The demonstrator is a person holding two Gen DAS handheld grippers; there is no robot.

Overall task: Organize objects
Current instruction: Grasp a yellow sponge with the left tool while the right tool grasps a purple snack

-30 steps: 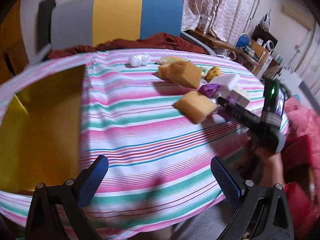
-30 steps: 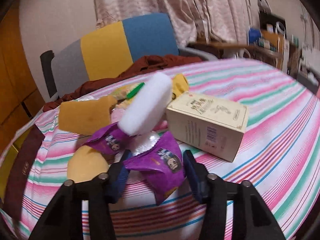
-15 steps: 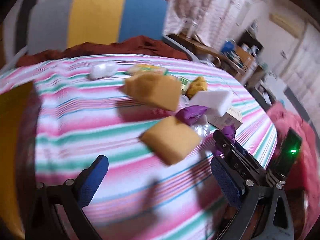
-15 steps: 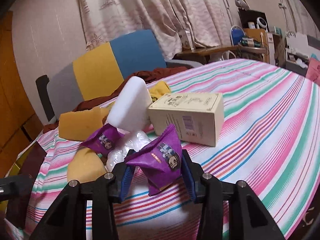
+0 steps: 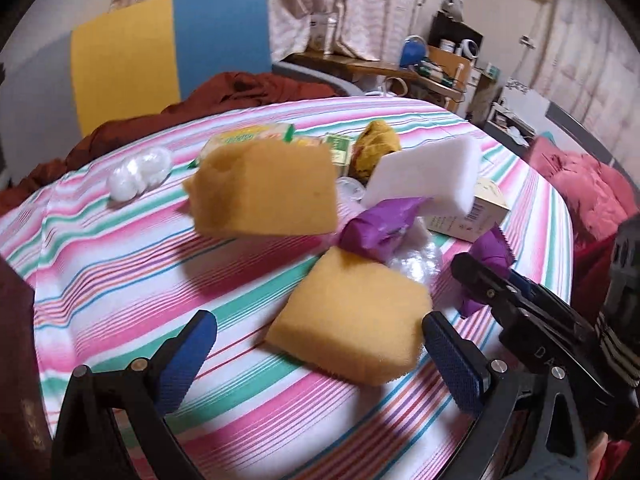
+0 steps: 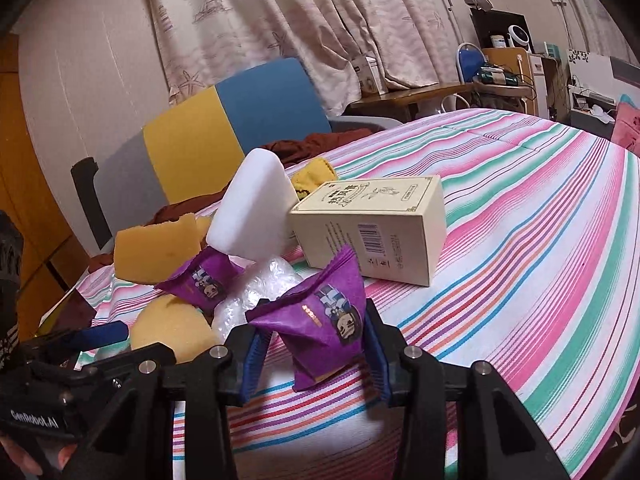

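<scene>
While the left gripper [image 5: 316,354] stands released, jaws wide, a yellow sponge [image 5: 352,316] lies between and just ahead of its pads. Beyond: second sponge [image 5: 266,192], white foam block [image 5: 426,174], purple snack packet [image 5: 380,226]. Right gripper [image 6: 312,350]: jaws just closing, clenched on another purple packet [image 6: 320,316]; cream carton [image 6: 372,228] lies ahead, right of them.

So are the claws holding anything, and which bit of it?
The right claw pinches a purple snack packet by its two sides, near the bottom. The left claw is open and holds nothing.
</scene>
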